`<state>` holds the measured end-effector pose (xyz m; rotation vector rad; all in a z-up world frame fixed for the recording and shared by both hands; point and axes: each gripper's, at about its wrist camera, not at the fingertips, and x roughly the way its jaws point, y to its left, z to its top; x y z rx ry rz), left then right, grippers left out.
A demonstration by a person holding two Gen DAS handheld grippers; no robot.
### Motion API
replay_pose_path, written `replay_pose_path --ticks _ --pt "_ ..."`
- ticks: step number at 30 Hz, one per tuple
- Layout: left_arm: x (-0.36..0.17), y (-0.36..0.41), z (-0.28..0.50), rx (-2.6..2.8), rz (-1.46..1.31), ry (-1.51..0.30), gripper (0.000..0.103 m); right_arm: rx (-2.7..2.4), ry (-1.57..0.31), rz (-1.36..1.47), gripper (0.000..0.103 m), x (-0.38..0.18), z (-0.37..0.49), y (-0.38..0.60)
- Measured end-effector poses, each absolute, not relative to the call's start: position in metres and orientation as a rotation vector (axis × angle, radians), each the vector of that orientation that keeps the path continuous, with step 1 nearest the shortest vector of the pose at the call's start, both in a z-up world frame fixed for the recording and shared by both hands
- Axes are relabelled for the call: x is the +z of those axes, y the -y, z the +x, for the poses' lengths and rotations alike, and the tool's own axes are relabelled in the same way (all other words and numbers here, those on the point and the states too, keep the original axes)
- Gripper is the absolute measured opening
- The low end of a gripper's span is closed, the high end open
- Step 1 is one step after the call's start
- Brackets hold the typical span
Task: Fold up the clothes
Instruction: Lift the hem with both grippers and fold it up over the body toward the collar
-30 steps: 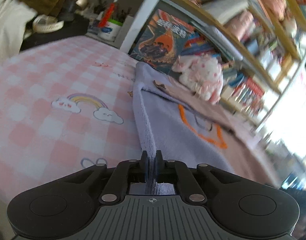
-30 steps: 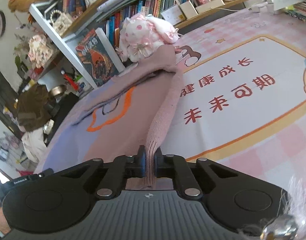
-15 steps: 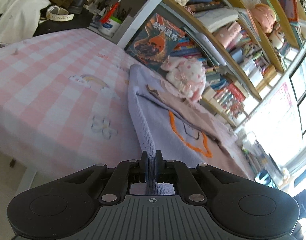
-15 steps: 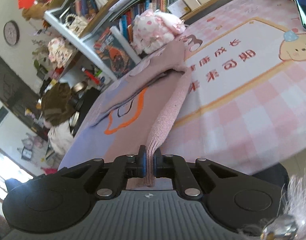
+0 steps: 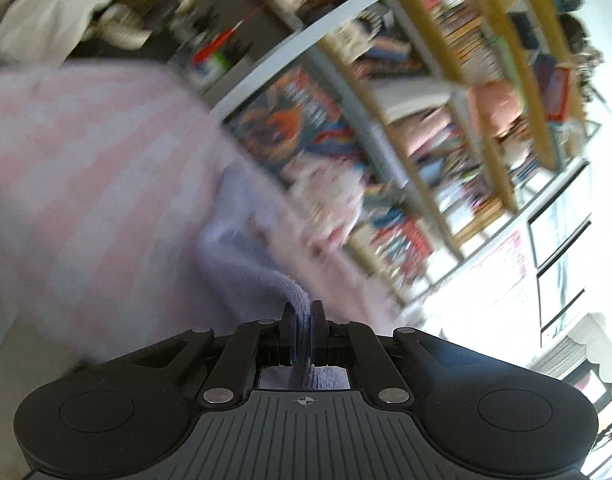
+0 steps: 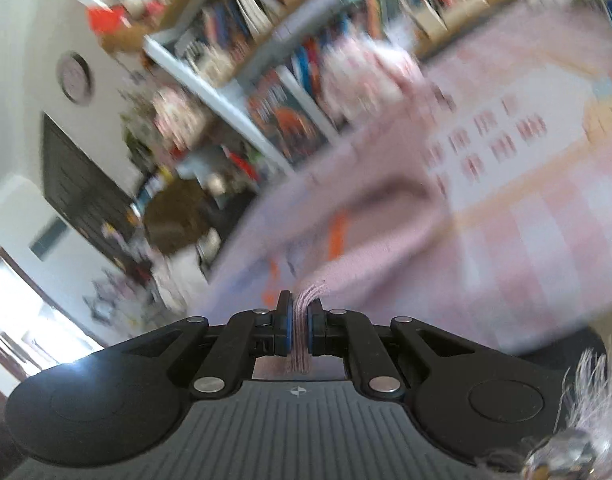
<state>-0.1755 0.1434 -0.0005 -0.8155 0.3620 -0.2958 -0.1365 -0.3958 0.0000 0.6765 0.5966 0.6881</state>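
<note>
A knitted sweater, lavender [image 5: 242,256] on one side and dusty pink [image 6: 378,264] on the other with an orange outline on its front, lies stretched over the pink checked tablecloth [image 5: 86,168]. My left gripper [image 5: 304,314] is shut on the lavender edge, which runs up from between its fingers. My right gripper [image 6: 300,310] is shut on the ribbed pink edge. Both views are heavily blurred, so the far end of the sweater is unclear.
A tall bookshelf [image 5: 446,120] crammed with books runs along the table's far side, with a pink plush toy [image 6: 362,72] in front of it. The tablecloth [image 6: 546,208] carries a printed panel with red characters. The table's near edge and floor [image 5: 10,336] lie at lower left.
Both grippers have pulled back and risen a little toward the table's near edge, keeping hold of the sweater's edges. Both views have tilted, and the cloth now bends where it leaves the fingers.
</note>
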Motion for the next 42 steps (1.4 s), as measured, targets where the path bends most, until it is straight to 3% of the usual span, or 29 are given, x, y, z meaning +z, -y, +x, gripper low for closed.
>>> replay_pose_path --ticks 5,9,19,32,35,38,39,41,42 --pt "0.029 -0.144 -0.143 -0.320 -0.800 -0.222 0.004 0.628 -0.391 0.695 0.006 0.031 -0.106 0.391" --pt "0.044 -0.140 -0.115 -0.323 -0.745 -0.201 0.004 0.607 -0.339 0.732 0.006 0.042 -0.071 0.388" --pt "0.037 -0.149 -0.056 -0.292 -0.751 -0.220 0.004 0.560 -0.352 0.733 0.006 0.049 0.004 0.369" --pt "0.004 -0.151 0.007 -0.209 -0.767 -0.350 0.005 0.439 -0.467 0.724 0.006 0.011 0.074 0.351" --pt "0.002 -0.151 0.010 -0.186 -0.746 -0.365 0.009 0.440 -0.491 0.741 0.006 0.003 0.083 0.352" --pt "0.001 -0.152 0.011 -0.160 -0.723 -0.371 0.021 0.421 -0.522 0.743 0.012 -0.001 0.089 0.352" --pt "0.002 -0.153 0.008 -0.152 -0.715 -0.358 0.029 0.411 -0.532 0.743 0.022 -0.002 0.091 0.352" --pt "0.006 -0.156 0.001 -0.131 -0.677 -0.327 0.032 0.390 -0.489 0.741 0.042 0.002 0.084 0.358" --pt "0.008 -0.156 -0.001 -0.124 -0.649 -0.324 0.032 0.381 -0.468 0.733 0.043 0.004 0.081 0.362"
